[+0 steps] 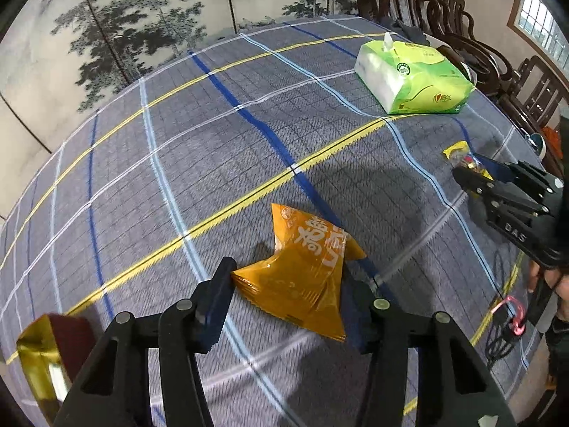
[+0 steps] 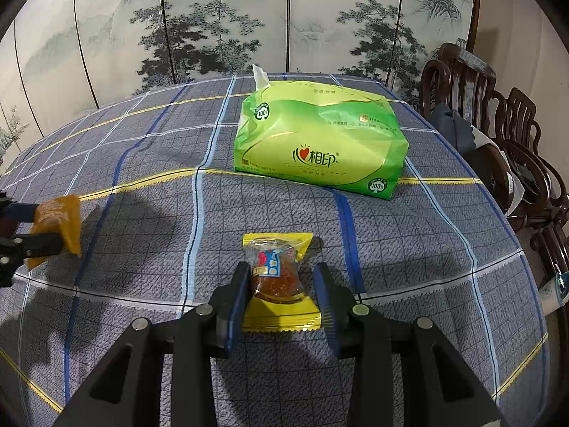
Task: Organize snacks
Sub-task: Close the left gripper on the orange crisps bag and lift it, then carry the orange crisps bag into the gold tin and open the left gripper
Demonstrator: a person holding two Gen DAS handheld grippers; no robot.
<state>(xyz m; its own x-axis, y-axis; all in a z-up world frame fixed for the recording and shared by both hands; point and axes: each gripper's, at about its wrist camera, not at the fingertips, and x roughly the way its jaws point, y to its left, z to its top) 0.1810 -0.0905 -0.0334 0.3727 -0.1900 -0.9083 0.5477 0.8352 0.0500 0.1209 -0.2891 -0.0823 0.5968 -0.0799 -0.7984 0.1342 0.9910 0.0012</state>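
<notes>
1. On the plaid tablecloth (image 2: 142,149), grey-blue with yellow, white and blue stripes, two small snack packets were each framed by a hand-held gripper.
2. Between the fingers of the left gripper (image 1: 290,295) sat an orange packet (image 1: 302,270) with white lettering. Its body was crumpled and pinched in at the waist, and both blue pads pressed against its sides, so the jaws were partly closed and clamped on it.
3. From the right wrist view the same orange packet (image 2: 57,224) showed at the far left edge, caught between dark fingers.
4. The right gripper (image 2: 281,295) had narrowed its jaws around a yellow-edged clear packet (image 2: 277,277) holding a brown round snack. Both pads met the wrapper's sides, and the packet's lower edge lay against the cloth.
5. In the left wrist view that right gripper (image 1: 466,174) appeared at the right edge, with the yellow packet (image 1: 458,153) at its tips. A hand (image 1: 547,277) gripped the tool below it.
6. A green tissue pack (image 2: 316,138) lay farther back on the table, well apart from both snacks, with a white tissue sticking up from its top.
7. A shiny gold and dark red wrapper (image 1: 42,348) sat at the lower left edge of the left wrist view, beside the gripper's frame.
8. Dark wooden chairs (image 2: 498,135) stood along the table's right side, and a painted folding screen (image 2: 213,17) with pine trees stood behind it.
</notes>
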